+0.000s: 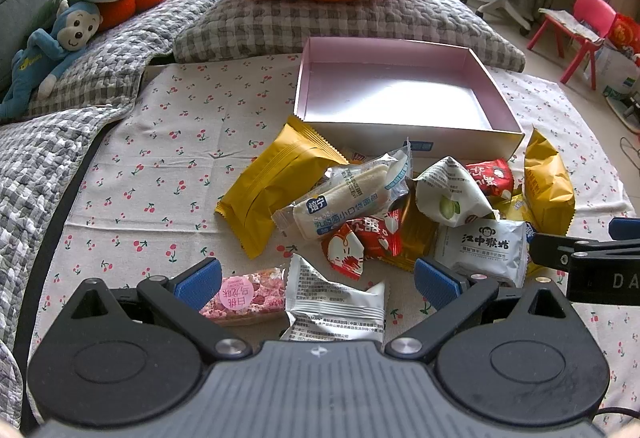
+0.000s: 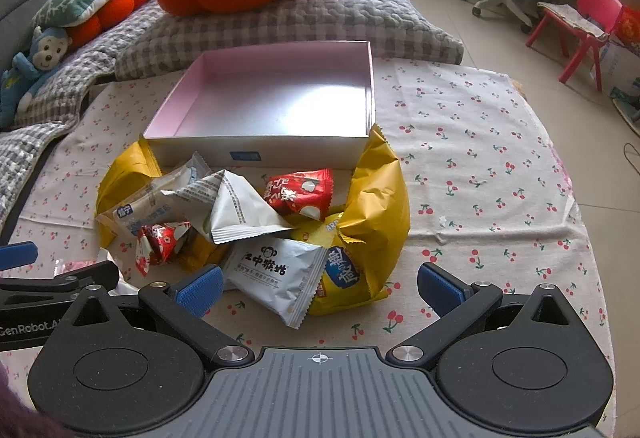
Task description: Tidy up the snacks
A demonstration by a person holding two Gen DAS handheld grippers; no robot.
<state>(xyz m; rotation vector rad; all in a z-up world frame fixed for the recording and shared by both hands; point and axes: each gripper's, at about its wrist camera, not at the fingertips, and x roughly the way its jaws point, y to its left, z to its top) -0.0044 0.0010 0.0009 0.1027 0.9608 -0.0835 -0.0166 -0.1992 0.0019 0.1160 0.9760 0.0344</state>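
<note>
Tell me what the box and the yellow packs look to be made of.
Box: likely thin cardboard, with crisp folded walls and a glossy pinkish lining that reflects light. Yellow packs: probably plastic or foil film, shiny and creased, with crimped zigzag end seals.

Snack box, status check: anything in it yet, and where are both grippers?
Left gripper open, right gripper open, both empty. Box empty; snack pile sits just in front of it. Nothing blocking.

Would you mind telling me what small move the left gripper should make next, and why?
Probably lower the left gripper and close on the white snack packet. Its jaws are open and already straddle that packet, it lies loose in front of the pile, and the pink-lined box beyond is empty.
</note>
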